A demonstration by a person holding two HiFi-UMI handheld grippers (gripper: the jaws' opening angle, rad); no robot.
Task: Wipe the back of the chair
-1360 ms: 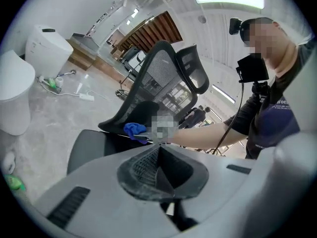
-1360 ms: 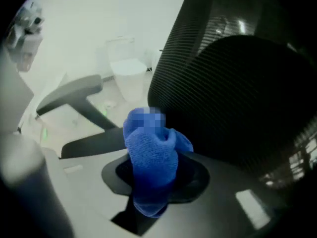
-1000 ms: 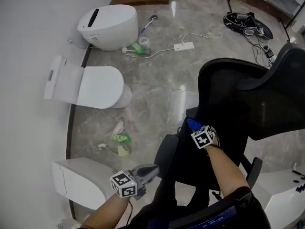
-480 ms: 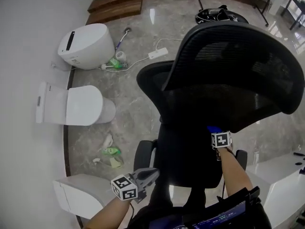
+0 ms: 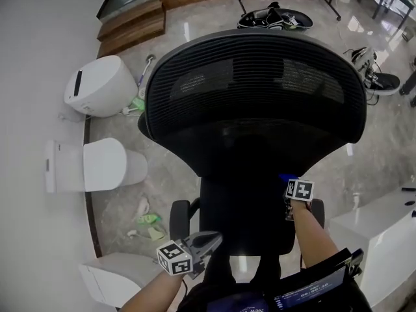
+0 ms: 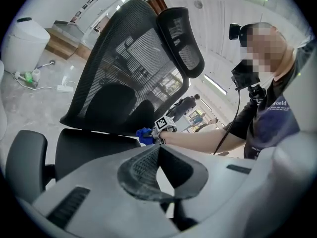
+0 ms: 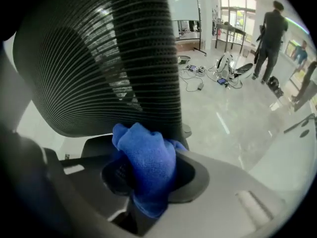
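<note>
A black mesh office chair fills the head view, its back [image 5: 253, 96] turned toward me. My right gripper [image 5: 294, 186] is shut on a blue cloth [image 5: 286, 177] at the lower right edge of the back, where it narrows above the seat. In the right gripper view the blue cloth [image 7: 146, 165] bulges out of the jaws and lies against the mesh back [image 7: 109, 58]. My left gripper [image 5: 207, 240] hangs low in front of the seat, shut and holding nothing. The left gripper view shows the chair back [image 6: 119, 68], headrest [image 6: 181, 38] and the blue cloth [image 6: 144, 135] from the side.
Two white toilets [image 5: 97, 93] [image 5: 91, 164] stand along the left wall, with a third white unit [image 5: 117, 272] near my left arm. Bottles and litter [image 5: 146, 216] lie on the floor. Cables [image 5: 273, 18] lie behind the chair. A white counter [image 5: 377, 226] is at right. A person [image 7: 270, 31] stands far off.
The chair has turned so its back now faces me squarely. My right gripper, still holding the cloth, now sits at the back's lower right edge. The left gripper has barely moved.
</note>
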